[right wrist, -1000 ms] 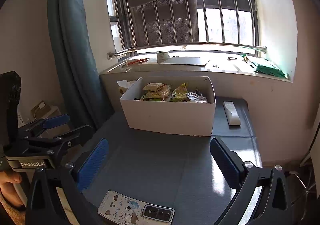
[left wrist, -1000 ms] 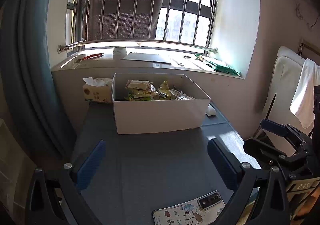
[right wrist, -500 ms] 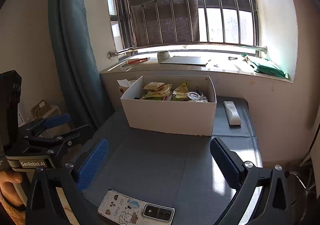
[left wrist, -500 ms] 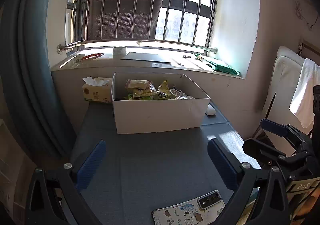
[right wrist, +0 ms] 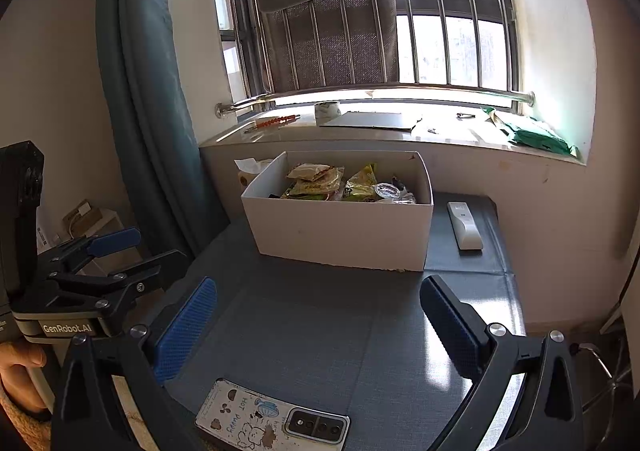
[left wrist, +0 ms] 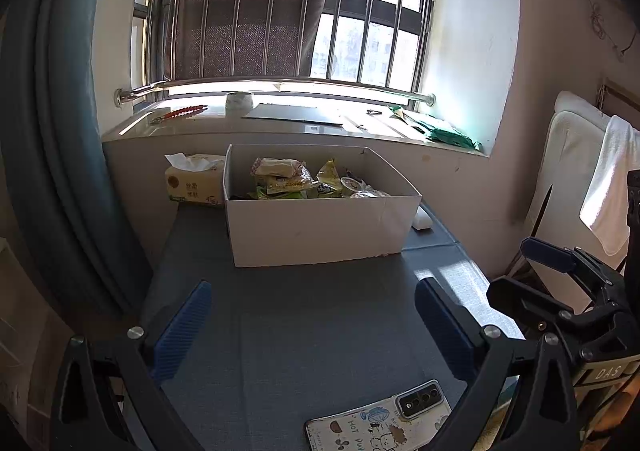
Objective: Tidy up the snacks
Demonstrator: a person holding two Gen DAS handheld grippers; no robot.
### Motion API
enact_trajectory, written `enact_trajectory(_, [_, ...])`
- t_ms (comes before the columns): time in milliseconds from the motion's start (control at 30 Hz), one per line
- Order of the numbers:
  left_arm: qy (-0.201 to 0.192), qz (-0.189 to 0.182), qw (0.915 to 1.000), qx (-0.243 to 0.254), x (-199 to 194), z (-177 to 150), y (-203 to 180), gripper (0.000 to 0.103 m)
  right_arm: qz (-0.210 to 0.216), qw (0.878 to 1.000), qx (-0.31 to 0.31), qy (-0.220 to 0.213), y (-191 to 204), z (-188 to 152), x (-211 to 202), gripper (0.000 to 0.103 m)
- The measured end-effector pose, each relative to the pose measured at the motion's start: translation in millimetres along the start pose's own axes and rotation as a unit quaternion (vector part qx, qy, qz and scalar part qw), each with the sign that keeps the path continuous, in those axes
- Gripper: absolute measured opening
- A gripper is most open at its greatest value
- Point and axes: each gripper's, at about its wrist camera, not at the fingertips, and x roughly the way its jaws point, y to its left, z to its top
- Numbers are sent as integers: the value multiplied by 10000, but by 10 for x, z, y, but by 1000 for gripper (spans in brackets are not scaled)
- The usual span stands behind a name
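Note:
A white cardboard box [left wrist: 320,229] stands on the grey table [left wrist: 320,315] below the window; it also shows in the right wrist view [right wrist: 340,235]. Several snack packets [left wrist: 284,179] lie inside it, also in the right wrist view [right wrist: 320,183], with a small sealed cup [right wrist: 387,191]. My left gripper [left wrist: 312,315] is open and empty, well short of the box. My right gripper [right wrist: 318,311] is open and empty, also short of the box. Each gripper shows at the edge of the other's view, the left one [right wrist: 104,263] and the right one [left wrist: 560,279].
A phone in a cartoon case [left wrist: 380,419] lies at the table's near edge [right wrist: 272,423]. A white remote [right wrist: 464,225] lies right of the box. A tissue pack [left wrist: 192,179] stands to the box's left. Blue curtain [left wrist: 48,131] hangs left; a chair with a towel [left wrist: 608,179] stands right.
Both grippers have shifted only slightly; the view barely changes. Nothing was taken hold of or let go.

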Motion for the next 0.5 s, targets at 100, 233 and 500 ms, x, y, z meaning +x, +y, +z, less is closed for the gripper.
enact_trajectory(100, [4,4,10000,3,-1,0,0,103,-1,10000,-3,1,1,-2,-2,103])
enact_trajectory(233, [12,-3,10000,12,0,-6,7,103,2,10000,1,0,-3,-8,-2,103])
enact_trajectory(500, [23,-17,10000,34,3,-15,10,103,18,10000,-4,9,3,-7,5,103])
